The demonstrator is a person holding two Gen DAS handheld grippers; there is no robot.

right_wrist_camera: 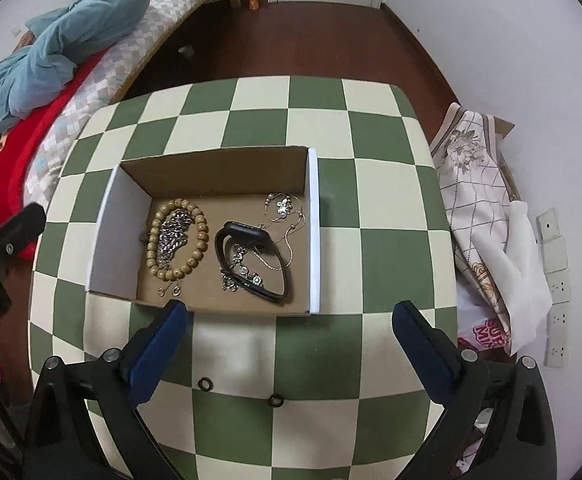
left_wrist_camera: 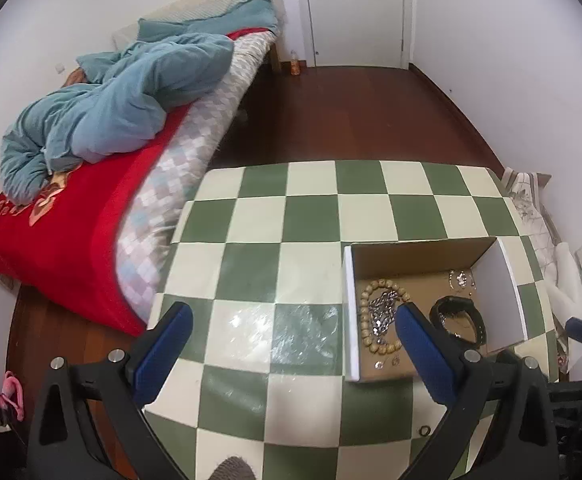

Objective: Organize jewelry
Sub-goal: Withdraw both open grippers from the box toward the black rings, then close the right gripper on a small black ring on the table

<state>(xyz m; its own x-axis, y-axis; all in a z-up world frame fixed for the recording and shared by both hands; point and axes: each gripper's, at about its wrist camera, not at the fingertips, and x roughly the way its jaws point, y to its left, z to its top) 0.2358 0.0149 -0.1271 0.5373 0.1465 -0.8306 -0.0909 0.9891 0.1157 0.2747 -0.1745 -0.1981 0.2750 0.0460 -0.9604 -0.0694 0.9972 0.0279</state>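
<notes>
A shallow cardboard box sits on the green-and-cream checked table. Inside lie a wooden bead bracelet around a silver chain, a black wristband, a thin gold chain with flower charms and small earrings. Two dark rings lie on the table in front of the box; one ring shows in the left wrist view. My right gripper hangs open just before the box. My left gripper is open over the table, left of the box.
A bed with a red blanket and a blue quilt stands left of the table. Wooden floor runs to a white door. Folded fabric and bags are piled at the table's right, by wall sockets.
</notes>
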